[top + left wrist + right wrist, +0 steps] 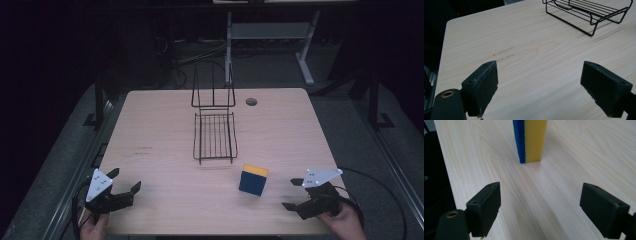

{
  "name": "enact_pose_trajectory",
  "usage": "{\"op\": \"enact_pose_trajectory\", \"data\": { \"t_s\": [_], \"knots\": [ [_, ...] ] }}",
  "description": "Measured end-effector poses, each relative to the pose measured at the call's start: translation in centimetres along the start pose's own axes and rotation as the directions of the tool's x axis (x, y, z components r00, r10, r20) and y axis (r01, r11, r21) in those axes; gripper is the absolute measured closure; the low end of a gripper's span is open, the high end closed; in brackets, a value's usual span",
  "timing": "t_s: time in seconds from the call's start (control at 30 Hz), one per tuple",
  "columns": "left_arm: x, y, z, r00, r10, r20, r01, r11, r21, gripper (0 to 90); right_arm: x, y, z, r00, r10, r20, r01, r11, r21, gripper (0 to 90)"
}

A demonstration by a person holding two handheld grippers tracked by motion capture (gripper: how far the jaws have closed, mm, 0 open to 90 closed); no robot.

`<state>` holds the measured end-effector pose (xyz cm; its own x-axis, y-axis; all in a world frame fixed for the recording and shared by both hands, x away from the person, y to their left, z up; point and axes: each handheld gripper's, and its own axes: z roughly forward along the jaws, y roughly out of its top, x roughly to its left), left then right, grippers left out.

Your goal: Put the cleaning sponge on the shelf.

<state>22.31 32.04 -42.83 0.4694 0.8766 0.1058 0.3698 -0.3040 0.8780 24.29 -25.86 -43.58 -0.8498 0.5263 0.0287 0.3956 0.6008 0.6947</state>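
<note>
The right gripper (pixel 299 194) has its jaws wide apart, and nothing is between them. In the right gripper view, bare wood shows in the gap between the two black pads (pixel 485 208). A sponge (pixel 530 140) stands on its edge straight ahead of them, well apart from the pads. It has a blue side and a yellow side.

The left gripper (pixel 125 180) has its jaws wide apart too. They hold nothing. In the left gripper view, the pads (pixel 482 86) hang over bare wood with a few small dark marks (pixel 504 53) on it. A black wire rack (pixel 589 12) sits farther off, up and to the right in that view.

From the high view, a hand (pixel 345 222) holds the right gripper at the near right corner of the table (pixel 165 130). Another hand (pixel 92 227) holds the left gripper at the near left corner. The sponge (pixel 253 180) stands between the two grippers, closer to the right one. The rack (pixel 215 135) sits near the middle of the table, just behind the sponge and a bit to the left. A small round hole (pixel 251 102) is in the table near the far edge.
</note>
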Motion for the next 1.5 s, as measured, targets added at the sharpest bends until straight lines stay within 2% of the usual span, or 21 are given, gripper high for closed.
{"op": "enact_pose_trajectory", "data": {
  "t_s": [0.33,0.73,1.13,1.5],
  "knots": [
    [0.1,0.0,0.0,1.0,-0.002,-0.001,0.002,1.0,-0.002,13.9,0.3,1.9,1.2,0.9984,-0.037,-0.043,0.038,0.999,0.01,17.0],
    [0.2,0.0,0.0,1.0,-0.005,-0.002,0.005,1.0,-0.003,13.9,0.6,4.1,2.1,0.9944,-0.081,-0.068,0.082,0.996,0.019,17.0],
    [0.4,0.0,0.0,1.0,-0.006,-0.004,0.006,1.0,-0.003,13.9,0.4,5.8,3.7,0.9907,-0.096,-0.096,0.1,0.994,0.041,17.0],
    [0.4,0.0,-0.1,0.9999,-0.011,-0.006,0.011,0.9999,-0.005,13.9,0.3,6.5,4.5,0.9893,-0.1,-0.107,0.105,0.993,0.048,17.3]
  ]
}}
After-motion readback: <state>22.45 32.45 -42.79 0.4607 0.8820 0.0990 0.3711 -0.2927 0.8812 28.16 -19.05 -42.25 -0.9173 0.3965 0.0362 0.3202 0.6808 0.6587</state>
